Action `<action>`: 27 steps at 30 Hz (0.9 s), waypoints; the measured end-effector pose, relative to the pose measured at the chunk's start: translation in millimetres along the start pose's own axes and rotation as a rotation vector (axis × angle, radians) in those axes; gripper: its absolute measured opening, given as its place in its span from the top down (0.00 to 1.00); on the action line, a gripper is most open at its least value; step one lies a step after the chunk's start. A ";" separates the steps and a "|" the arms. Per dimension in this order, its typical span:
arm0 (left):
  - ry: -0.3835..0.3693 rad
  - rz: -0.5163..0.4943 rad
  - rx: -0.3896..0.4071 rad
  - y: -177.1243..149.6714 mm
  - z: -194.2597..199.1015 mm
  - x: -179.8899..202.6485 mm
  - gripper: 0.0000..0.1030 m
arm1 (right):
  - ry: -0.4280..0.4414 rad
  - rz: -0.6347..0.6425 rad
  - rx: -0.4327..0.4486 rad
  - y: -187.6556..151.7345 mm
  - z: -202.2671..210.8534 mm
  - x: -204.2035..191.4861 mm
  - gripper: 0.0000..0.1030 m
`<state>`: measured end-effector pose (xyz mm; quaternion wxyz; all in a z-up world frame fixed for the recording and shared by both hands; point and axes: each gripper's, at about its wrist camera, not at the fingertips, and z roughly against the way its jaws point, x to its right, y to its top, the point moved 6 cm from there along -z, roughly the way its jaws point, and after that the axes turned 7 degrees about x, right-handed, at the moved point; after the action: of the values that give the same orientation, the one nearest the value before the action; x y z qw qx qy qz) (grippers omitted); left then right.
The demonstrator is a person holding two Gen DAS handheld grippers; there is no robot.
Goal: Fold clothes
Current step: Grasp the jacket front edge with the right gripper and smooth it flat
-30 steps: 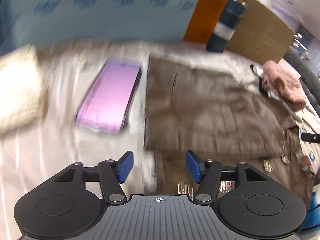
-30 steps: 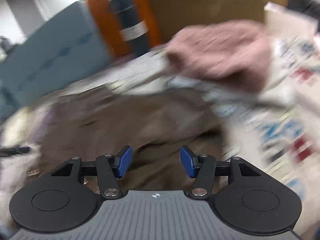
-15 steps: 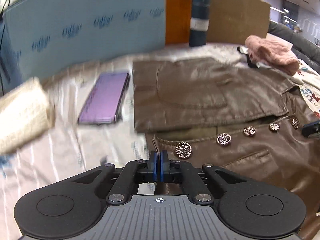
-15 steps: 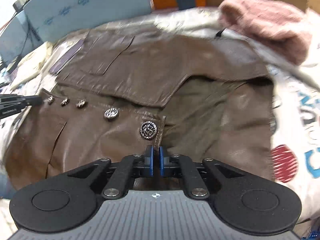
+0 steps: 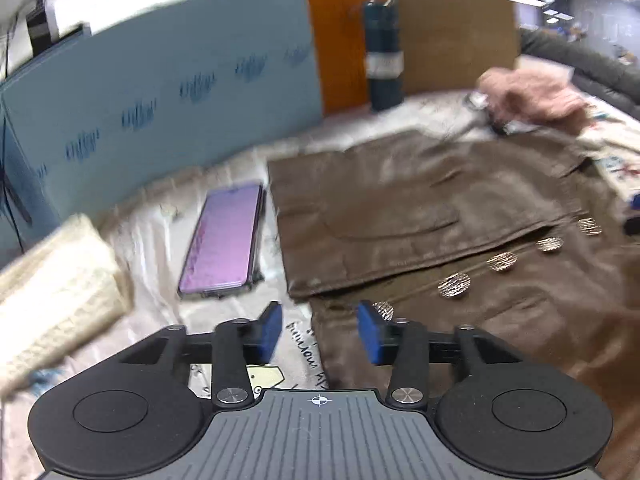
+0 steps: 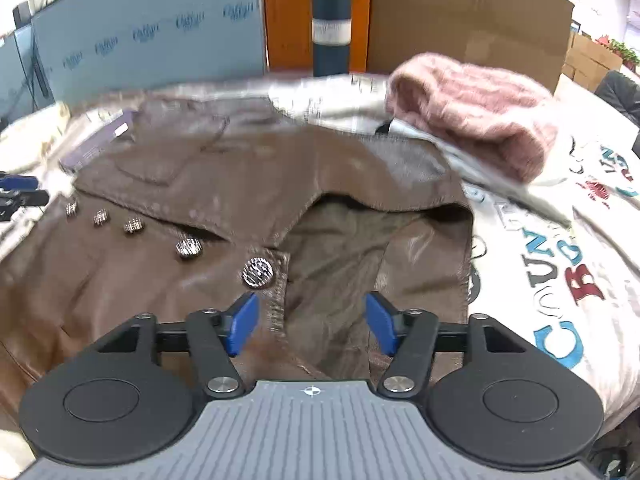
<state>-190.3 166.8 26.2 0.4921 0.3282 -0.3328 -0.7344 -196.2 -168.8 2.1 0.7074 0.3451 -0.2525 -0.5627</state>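
While both claws hover over the spread, the brown jacket (image 6: pixel 168 280) lies flat across the middle of the counter, front side up, one front panel lapped over the other and a row of silver buttons (image 6: pixel 259 273) running along the overlap. Left claw (image 5: pixel 318 336) sits at the jacket's bottom hem, near the corner by the phone (image 5: pixel 224 248); its jaws are opening, nothing pinched between them, just printed cloth (image 5: pixel 160 216) and the hem edge below. Right claw (image 6: pixel 312 326) hangs over the neckline end, jaws opening too, the stitched front edge lying in the gap but not gripped.

Now, how will this one behave? It looks like leather or something close: glossy, fairly heavy, thick enough to hold a crease rather than drape. Likely slick under the pads, so a shallow nip may slide off. Best bet is a deep bite on a stitched seam or hem, where the layers are doubled. Steer clear of the buttons. At the far edge a pink sweater (image 6: pixel 476 120) sits just beside the collar, with a dark bottle (image 6: pixel 331 20) behind.
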 end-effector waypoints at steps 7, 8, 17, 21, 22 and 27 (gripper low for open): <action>-0.382 -0.268 0.006 -6.2 69.8 62.9 0.24 | 0.128 0.015 -0.007 -5.3 23.0 -36.9 0.33; -0.456 -0.311 -0.025 -10.8 73.6 72.6 0.23 | 0.143 0.019 -0.010 -7.4 25.1 -42.4 0.32; -0.655 -0.741 -0.151 -69.8 65.5 118.6 0.63 | 0.199 -0.029 -0.012 -15.2 40.9 -70.9 0.32; -0.647 -0.650 -0.099 -58.5 63.5 109.2 0.91 | 0.343 0.007 -0.051 -17.8 57.4 -90.4 0.32; -0.633 -0.596 -0.080 -50.4 63.4 104.3 0.92 | 0.383 0.025 -0.062 -18.7 62.1 -96.9 0.32; -0.587 -0.418 0.002 -14.2 62.5 82.9 0.93 | 0.421 0.170 -0.078 -22.6 69.4 -118.6 0.30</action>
<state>-273.0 103.3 37.1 0.2145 0.1648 -0.3865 -0.8817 -290.4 -70.8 32.3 0.8023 0.4046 -0.1058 -0.4259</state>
